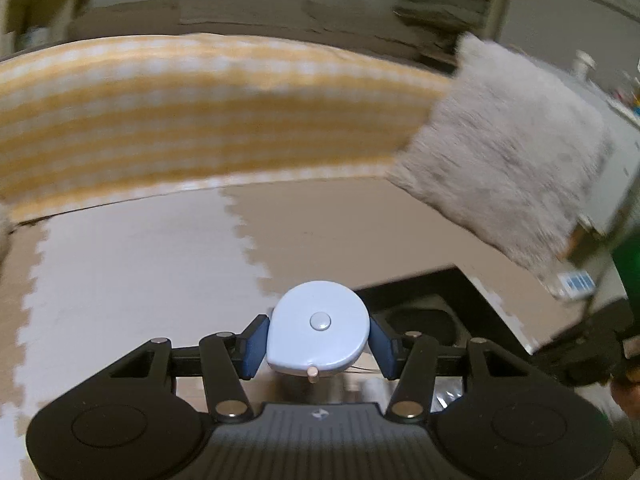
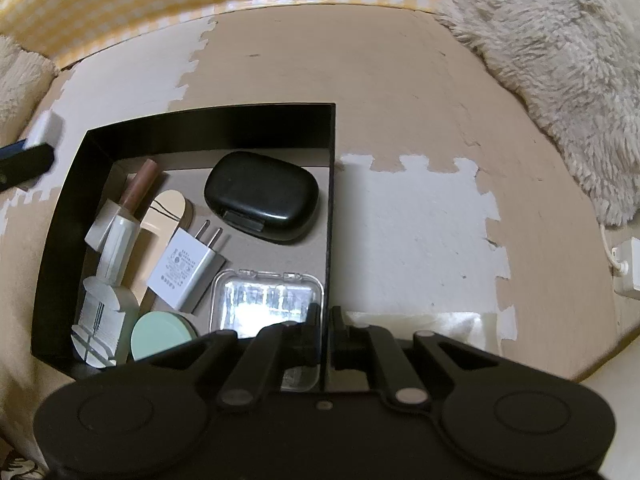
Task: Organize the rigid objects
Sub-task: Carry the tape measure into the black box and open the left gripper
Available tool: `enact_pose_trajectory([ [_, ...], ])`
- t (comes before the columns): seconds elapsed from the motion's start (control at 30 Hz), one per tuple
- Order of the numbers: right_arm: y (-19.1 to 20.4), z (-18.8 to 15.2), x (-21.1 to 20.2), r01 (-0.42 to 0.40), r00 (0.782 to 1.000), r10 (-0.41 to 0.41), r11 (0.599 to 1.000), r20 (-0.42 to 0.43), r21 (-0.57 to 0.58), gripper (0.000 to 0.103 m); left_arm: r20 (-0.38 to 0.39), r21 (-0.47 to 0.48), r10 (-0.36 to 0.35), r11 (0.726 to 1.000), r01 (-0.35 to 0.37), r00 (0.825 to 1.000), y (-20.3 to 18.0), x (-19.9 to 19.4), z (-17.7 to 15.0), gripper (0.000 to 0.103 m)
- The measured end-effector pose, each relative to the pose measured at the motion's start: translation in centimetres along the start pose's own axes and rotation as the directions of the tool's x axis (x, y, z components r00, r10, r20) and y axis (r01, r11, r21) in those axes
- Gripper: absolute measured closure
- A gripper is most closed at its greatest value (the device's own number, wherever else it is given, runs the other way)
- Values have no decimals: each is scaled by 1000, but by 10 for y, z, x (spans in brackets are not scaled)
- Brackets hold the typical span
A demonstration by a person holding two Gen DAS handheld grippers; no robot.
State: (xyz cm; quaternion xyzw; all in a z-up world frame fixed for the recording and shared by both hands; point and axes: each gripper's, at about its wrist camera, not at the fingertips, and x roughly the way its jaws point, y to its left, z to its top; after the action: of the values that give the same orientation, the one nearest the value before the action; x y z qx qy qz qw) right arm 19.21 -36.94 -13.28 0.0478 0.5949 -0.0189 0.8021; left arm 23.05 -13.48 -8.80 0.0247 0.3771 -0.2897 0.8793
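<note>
Beige and white puzzle foam mat (image 2: 420, 92) covers the floor; yellow-white gingham cloth edge (image 1: 208, 112) runs along the far side, one shaggy cream pillow (image 2: 560, 80) at the right, a second furry bit at the far left of the right wrist view. White wall adapter with cord (image 2: 626, 268) lies on the mat near the pillow. Left wrist view is motion-blurred.

One black box (image 2: 224, 128), open top, sits on the mat. Inside, counted: one black oval case (image 2: 262, 196), one white two-prong charger (image 2: 186, 270), one clear plastic case (image 2: 266, 300), one mint round disc (image 2: 160, 336), one brown-capped tube (image 2: 128, 216), plus a few pale flat pieces at the left side, too unclear to name.

Left gripper (image 1: 318, 340) is clamped on one light blue tape measure (image 1: 318, 334), blue pads touching both its sides, held in the air just beside the black box, whose corner shows behind it.

Right gripper (image 2: 325, 336) pinches the box's right wall, fingers nearly together with the wall between them.
</note>
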Motion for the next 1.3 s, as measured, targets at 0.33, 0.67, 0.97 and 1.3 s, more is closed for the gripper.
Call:
enact_pose_trajectory([
  [0.33,-1,-1,-1,-8,1000,8,1000,3,5,98,-97,95,-8,995,17,995,-36,56,10,49],
  [0.67,-2,-1,0,-12,1000,12,1000,2,6,98,-144,60,-1,998,9,990,-36,74,0,23],
  [0.97,-2,-1,0,-11,1000,11,1000,1,5,98,-170,46,-10,999,18,985,-39,56,-5,10],
  [1.3,-1,-1,0,-11,1000,11,1000,1,5,98,-181,29,-9,999,15,983,-46,27,-5,3],
])
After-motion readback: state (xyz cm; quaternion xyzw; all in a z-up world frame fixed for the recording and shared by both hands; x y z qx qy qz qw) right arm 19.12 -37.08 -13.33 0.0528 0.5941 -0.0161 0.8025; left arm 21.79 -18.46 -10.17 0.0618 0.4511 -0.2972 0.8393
